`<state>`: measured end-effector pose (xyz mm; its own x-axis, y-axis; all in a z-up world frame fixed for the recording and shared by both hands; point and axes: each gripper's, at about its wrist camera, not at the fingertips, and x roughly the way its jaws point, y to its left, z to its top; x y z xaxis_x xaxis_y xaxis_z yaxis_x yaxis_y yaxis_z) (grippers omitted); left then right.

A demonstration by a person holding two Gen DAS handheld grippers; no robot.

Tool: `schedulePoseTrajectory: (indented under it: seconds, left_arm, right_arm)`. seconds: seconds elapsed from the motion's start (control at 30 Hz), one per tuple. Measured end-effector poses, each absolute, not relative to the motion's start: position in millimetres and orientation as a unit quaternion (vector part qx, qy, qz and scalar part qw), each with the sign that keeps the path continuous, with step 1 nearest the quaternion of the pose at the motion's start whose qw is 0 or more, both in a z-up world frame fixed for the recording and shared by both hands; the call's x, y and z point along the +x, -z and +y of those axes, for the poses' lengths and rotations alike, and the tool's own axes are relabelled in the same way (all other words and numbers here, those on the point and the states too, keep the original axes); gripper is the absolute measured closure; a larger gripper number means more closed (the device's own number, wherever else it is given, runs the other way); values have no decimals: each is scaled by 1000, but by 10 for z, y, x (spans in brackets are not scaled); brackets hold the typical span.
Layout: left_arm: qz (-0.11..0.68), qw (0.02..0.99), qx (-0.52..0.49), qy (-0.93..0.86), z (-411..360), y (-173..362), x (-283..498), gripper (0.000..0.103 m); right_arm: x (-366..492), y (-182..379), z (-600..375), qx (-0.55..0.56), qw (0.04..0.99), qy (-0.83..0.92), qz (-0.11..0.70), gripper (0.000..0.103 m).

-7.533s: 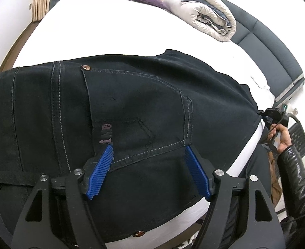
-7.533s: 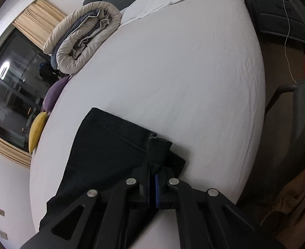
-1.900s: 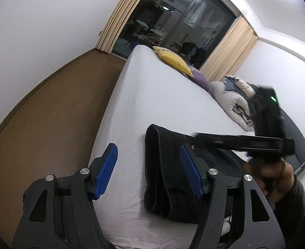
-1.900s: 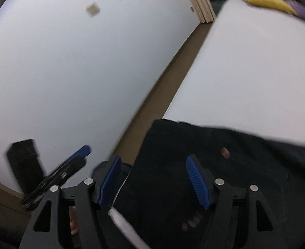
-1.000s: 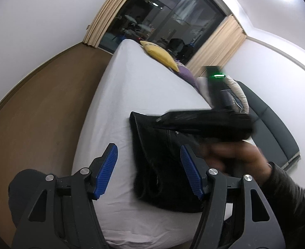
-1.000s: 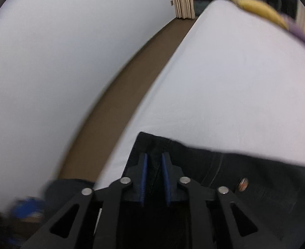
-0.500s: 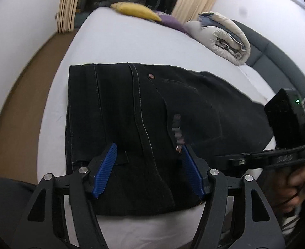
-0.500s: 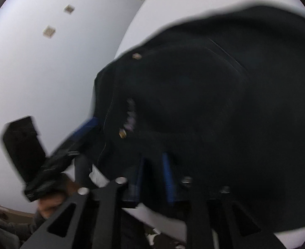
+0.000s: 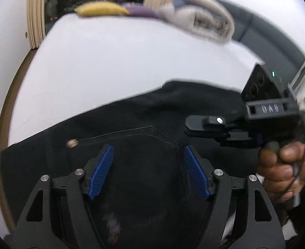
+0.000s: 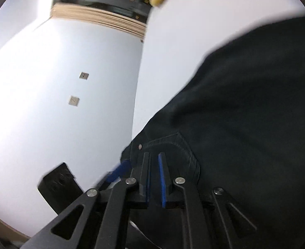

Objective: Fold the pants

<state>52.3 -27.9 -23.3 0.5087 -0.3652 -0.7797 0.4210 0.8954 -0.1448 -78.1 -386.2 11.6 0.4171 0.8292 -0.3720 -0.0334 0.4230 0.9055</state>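
Black denim under both tools; hovering the left gripper (image 9: 148, 151) over the pants (image 9: 144, 114), spread on the bed (image 9: 111, 62) from nine to three o'clock; jaws released, just widening, pinching nothing; holding the right gripper (image 10: 154, 158) at three o'clock, jaws barely parted, just easing apart, apparently clamping nothing; probably best: smoothing creases and squaring edges before gripping again; counting one pants, two grippers, one hand (image 9: 283, 166), one yellow pillow (image 9: 100, 9).
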Motion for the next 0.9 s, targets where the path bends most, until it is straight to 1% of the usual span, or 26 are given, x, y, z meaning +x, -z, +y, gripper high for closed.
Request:
schedulePoseTrajectory:
  seconds: [0.07, 0.1, 0.17, 0.2, 0.23, 0.3, 0.33, 0.4, 0.47, 0.53, 0.6, 0.63, 0.67, 0.7, 0.73, 0.8, 0.9]
  left_arm:
    - [457, 862, 64, 212, -401, 379, 599, 33]
    - [468, 856, 65, 209, -385, 492, 638, 33]
    - [460, 858, 48, 221, -314, 554, 637, 34]
    - [458, 859, 51, 223, -308, 556, 621, 34]
    - [457, 859, 56, 223, -316, 563, 613, 34]
    - [453, 861, 66, 221, -319, 607, 598, 34]
    - [452, 862, 69, 220, -325, 620, 595, 34]
    - [447, 865, 65, 220, -331, 644, 604, 34]
    - [443, 866, 57, 223, -315, 646, 625, 34]
    - [440, 868, 50, 226, -274, 641, 616, 34]
    - [438, 868, 46, 228, -256, 622, 631, 34]
    - [438, 868, 45, 228, -254, 621, 630, 34]
    - [437, 869, 45, 228, -243, 612, 617, 34]
    - [436, 870, 46, 227, -246, 614, 614, 34]
    - [436, 870, 48, 226, -247, 607, 604, 34]
    - [436, 870, 49, 225, -277, 620, 629, 34]
    - [438, 870, 50, 222, -275, 605, 613, 34]
  right_arm:
    - [-661, 84, -3882, 459, 707, -265, 469, 88]
    - [-574, 240, -4056, 460, 705, -264, 471, 88]
    - [-520, 348, -4278, 471, 710, -254, 458, 88]
    - [-498, 410, -4398, 482, 712, -242, 450, 94]
    - [-497, 497, -4601, 505, 707, -238, 435, 103]
    - [-552, 611, -5042, 530, 716, -209, 403, 103]
    - [-624, 638, -5361, 547, 725, -188, 375, 103]
    - [-717, 598, -5966, 553, 749, -129, 341, 103]
    - [-955, 568, -6543, 551, 773, -46, 311, 103]
    - [-1228, 614, -7069, 565, 774, 34, 285, 103]
    - [-1549, 551, -7555, 556, 777, 126, 269, 103]
    - [-1687, 444, -7661, 542, 780, 167, 267, 96]
    - [-1815, 308, -7715, 525, 783, 201, 266, 91]
    - [-1915, 204, -7702, 518, 789, 210, 257, 84]
    - [-1994, 53, -7572, 520, 798, 190, 237, 75]
    - [-2012, -166, -7159, 524, 813, 104, 232, 66]
    - [-1881, -154, -6308, 495, 818, -26, 290, 66]
